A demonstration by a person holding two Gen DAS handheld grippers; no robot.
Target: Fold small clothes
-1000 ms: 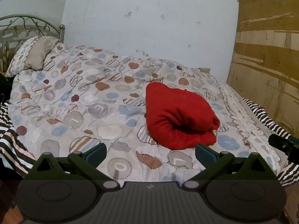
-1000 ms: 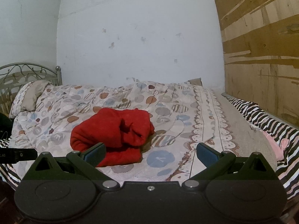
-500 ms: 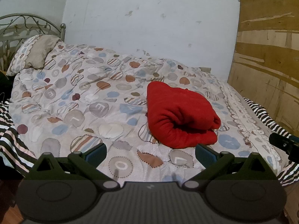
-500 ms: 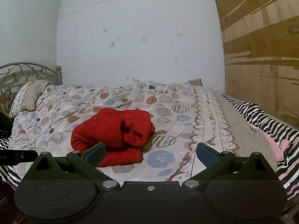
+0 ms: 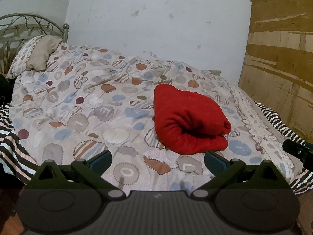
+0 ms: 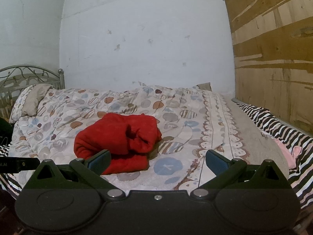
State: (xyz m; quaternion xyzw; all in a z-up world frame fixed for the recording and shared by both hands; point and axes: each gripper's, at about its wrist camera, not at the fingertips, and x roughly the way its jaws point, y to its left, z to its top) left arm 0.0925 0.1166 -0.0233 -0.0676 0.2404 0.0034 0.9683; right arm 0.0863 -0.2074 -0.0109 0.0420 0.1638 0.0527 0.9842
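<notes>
Our left gripper (image 5: 158, 159) level, jaws spread wide, nothing between them, our right gripper (image 6: 158, 159) alongside, likewise wide apart and empty

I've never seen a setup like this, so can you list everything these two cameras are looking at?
Red garment: one, red, folded into a bundle on the duvet, nearer its right side.
Duvet: one, cream with blue, brown and grey spots, covering the bed.
Pillow: one, beige with patterned border, at the headboard end.
Headboard: one, grey metal scrollwork, far left.
Striped sheet: one, black and white, under the duvet edges.
Pink cloth: one, pink, on the striped sheet, right.
Wall: white, behind the bed.
Wooden panel: brown, right.
Left claw: open, empty.
Right claw: open, empty.
</notes>
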